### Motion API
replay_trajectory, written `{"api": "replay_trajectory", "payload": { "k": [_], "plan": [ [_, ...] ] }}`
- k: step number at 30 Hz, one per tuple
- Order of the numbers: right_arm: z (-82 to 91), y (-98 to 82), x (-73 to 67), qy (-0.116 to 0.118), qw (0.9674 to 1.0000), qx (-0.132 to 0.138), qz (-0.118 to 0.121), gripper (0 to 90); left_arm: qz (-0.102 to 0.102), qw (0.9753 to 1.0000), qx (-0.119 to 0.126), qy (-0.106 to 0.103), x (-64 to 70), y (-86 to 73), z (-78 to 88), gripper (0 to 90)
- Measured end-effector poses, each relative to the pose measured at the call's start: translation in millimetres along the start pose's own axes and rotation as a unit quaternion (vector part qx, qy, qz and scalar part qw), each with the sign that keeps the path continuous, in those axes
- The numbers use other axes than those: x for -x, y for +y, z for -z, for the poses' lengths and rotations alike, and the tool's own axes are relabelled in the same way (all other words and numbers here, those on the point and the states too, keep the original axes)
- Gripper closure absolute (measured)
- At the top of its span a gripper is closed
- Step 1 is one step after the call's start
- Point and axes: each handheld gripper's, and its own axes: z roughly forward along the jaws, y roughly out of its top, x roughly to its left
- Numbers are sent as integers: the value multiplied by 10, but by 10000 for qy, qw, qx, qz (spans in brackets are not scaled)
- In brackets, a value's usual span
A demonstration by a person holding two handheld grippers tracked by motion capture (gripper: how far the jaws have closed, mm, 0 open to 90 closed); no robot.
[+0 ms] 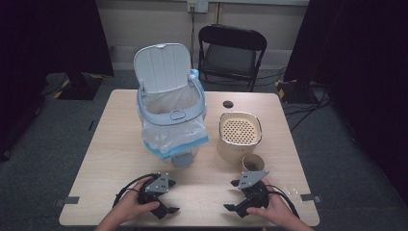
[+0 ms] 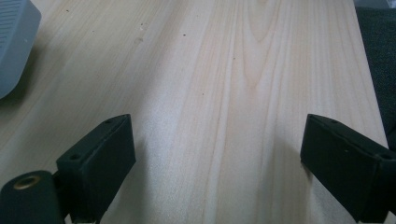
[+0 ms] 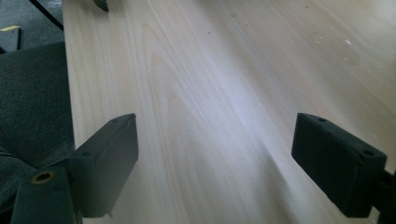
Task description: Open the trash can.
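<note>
I hold my left gripper low over the near edge of the desk, a little left of the middle, and its jaws stand wide apart with nothing but bare wood between them; in the left gripper view the two black pads frame an empty stretch of wood grain, with a grey corner of the bin's base at the upper left. My right gripper sits over the near edge too, to the right of the middle, and its jaws are also spread apart and hold nothing, the right gripper view showing plain desk between the pads and dark floor off to the left. The two grippers are well apart from each other. Nearest to my right gripper is a small brown paper cup with something dark inside, standing upright just beyond the grey plate on that gripper. Touching or just behind the cup is a cream container with a perforated top. Toward the middle of the desk, beyond my left gripper, stands a pale blue bin lined with a clear plastic bag, its lid tipped up and open toward the back. A black folding chair stands on the floor past the far edge of the desk.
</note>
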Motion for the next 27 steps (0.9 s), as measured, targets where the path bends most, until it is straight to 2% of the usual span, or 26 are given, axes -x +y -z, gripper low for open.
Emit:
{"api": "replay_trajectory", "payload": {
  "k": [3, 8, 11, 27],
  "plan": [
    [34, -25, 25, -41, 10000, -2, -29, 147, -26, 10000, -85, -2, 0, 4, 7, 83],
    [100, -89, 50, -80, 9999, -117, 26, 159, -30, 10000, -69, -24, 1, 3, 2, 78],
    [154, -134, 66, -81, 9999, -119, -25, 147, -36, 10000, 11, -40, 2, 2, -8, 74],
    [384, -368, 202, -318, 9989, -57, -340, 146, -50, 10000, -29, -49, 2, 4, -9, 64]
  ]
}}
